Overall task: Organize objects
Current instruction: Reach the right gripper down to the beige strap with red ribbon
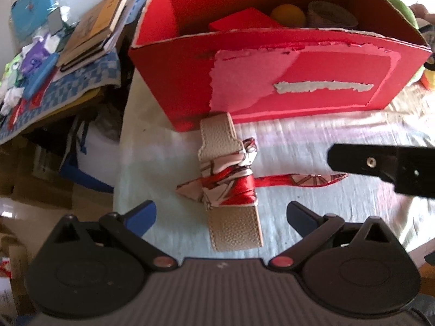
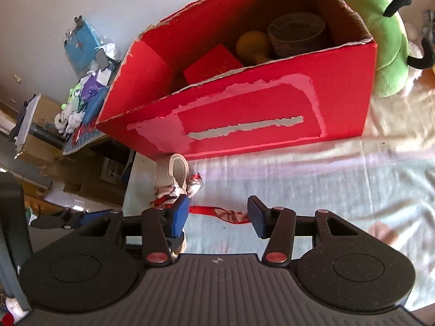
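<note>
Left gripper: the left gripper (image 1: 221,213) points steeply down at the bed, its blue-padded jaws spread wide with nothing pinched; the near end of the beige strap (image 1: 231,187) lies between them, and neither pad touches it.
Right gripper: the right gripper (image 2: 218,217) tilts down over the same spot, jaws partly spread and gripping nothing; the tail of the scarf (image 2: 225,213) runs across the gap between its pads. Whether the left pad touches the knot I cannot tell.
Strap and scarf: the strap lies flat on the sheet just near of the red box (image 1: 272,81), its far end touching or almost touching the box's front wall. The red and white scarf is knotted around its middle, one long tail trailing right.
Surface: a pale, wrinkled sheet (image 1: 312,141) covers the bed; the box stands on it at the far side, open on top, its front paper torn.
Room: to the left, past the bed's edge, a low table with a blue checked cloth (image 1: 81,81) carries stacked books (image 1: 100,27) and small clutter; cardboard boxes sit on the floor below.
Left view only: the right gripper's black finger coming in from the right above the scarf tail.
Right view only: a green plush toy (image 2: 380,32) against the box's right end; deeper inside the box a red packet (image 2: 212,65), a yellow ball (image 2: 251,44) and a round tin (image 2: 299,34).
</note>
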### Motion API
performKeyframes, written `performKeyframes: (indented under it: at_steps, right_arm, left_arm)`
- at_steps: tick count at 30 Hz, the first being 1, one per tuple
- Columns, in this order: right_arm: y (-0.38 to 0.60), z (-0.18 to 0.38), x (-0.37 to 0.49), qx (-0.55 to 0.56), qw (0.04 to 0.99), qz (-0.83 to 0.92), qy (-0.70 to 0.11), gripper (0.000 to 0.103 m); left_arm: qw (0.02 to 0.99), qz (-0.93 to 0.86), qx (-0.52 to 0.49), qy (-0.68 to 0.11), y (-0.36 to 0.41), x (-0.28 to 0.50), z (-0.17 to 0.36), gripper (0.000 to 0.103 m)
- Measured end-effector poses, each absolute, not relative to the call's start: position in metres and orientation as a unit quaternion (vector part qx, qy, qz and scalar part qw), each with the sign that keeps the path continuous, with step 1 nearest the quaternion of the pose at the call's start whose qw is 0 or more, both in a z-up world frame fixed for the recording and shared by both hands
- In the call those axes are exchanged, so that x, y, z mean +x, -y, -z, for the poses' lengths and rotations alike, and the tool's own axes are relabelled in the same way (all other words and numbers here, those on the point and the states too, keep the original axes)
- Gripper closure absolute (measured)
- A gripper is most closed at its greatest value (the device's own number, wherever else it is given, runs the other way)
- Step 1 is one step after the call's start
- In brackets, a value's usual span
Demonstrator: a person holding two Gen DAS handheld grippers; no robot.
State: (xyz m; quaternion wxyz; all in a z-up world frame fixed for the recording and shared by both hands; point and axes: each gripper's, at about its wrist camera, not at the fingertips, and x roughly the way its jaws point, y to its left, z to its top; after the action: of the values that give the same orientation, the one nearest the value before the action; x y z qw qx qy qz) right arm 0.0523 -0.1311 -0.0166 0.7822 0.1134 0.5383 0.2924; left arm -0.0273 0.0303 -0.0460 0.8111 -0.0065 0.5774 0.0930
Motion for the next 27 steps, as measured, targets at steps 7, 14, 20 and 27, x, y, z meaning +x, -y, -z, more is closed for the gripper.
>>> performKeyframes:
  at_steps: [7,14,20,27]
  right_arm:
    - [0.125,0.017,0.050,0.117,0.787,-0.259,-0.548,0.051]
    - [0.126,0.014,0.048,0.125,0.799,-0.214,-0.548,0.051]
    - [0.126,0.014,0.042,0.129,0.807,-0.194,-0.543,0.051]
    - [0.117,0.016,0.043,0.127,0.799,-0.208,-0.549,0.051]
  left_arm:
    - [0.811,-0.059,-0.008,-0.582,-0.035,-0.026,0.051,0.002]
    - [0.822,-0.043,-0.015,-0.568,-0.042,-0.026,0.047,0.002]
    - [0.824,-0.037,-0.009,-0.565,-0.046,-0.025,0.048,0.002]
    - [0.822,-0.039,-0.007,-0.569,-0.049,-0.029,0.051,0.002]
